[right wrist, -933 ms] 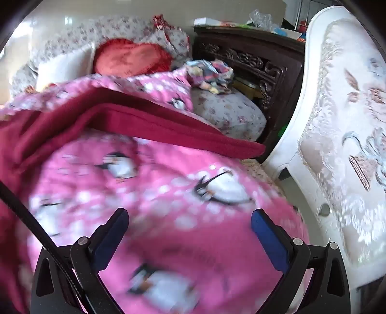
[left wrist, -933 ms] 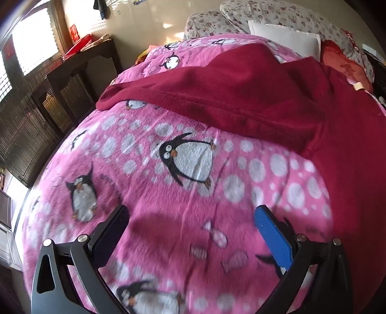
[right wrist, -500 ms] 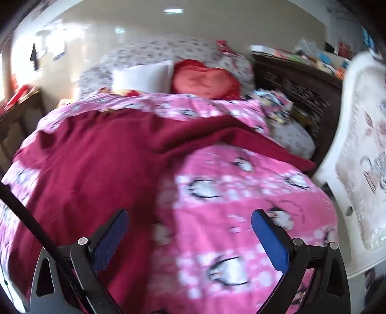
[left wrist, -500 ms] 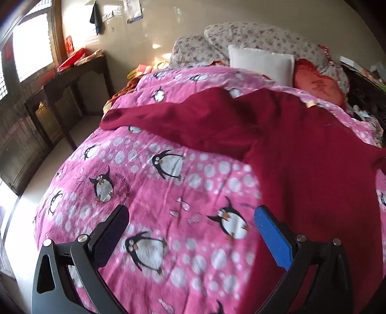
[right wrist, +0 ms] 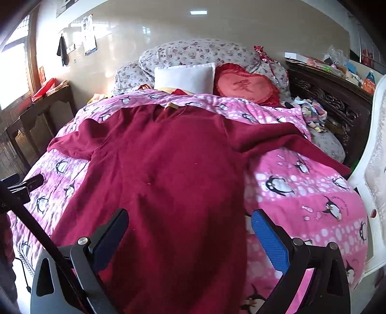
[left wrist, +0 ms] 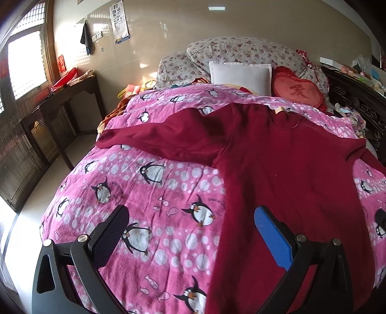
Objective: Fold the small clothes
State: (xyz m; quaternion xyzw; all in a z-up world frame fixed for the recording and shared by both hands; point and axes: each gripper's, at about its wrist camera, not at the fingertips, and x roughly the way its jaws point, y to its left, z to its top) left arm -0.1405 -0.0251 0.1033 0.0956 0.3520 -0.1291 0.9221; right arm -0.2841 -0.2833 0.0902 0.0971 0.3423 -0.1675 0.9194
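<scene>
Lying flat on the bed, a dark red long-sleeved sweater [right wrist: 168,174] is spread front-up over a pink penguin-print blanket [left wrist: 154,193], its neckline toward the pillows and its hem toward the foot of the bed. Both sleeves extend outward, one toward the window side and one toward the carved dark wood cabinet [right wrist: 333,96]. The left hand-held gripper [left wrist: 193,229] hangs above the blanket and the sweater's side edge with its jaws spread wide and nothing between them; whether it touches the fabric cannot be told. The right hand-held gripper [right wrist: 190,231] sits over the lower body of the sweater, jaws likewise spread wide and holding nothing. At the head of the bed stand a white pillow [left wrist: 240,76], a red heart-shaped cushion [left wrist: 298,90] and floral-print pillows [left wrist: 241,49]. A dark wooden side table [left wrist: 70,94] stands by the window, and an eye chart [left wrist: 119,21] hangs on the wall. A white upholstered chair [right wrist: 376,149] stands beside the bed.
</scene>
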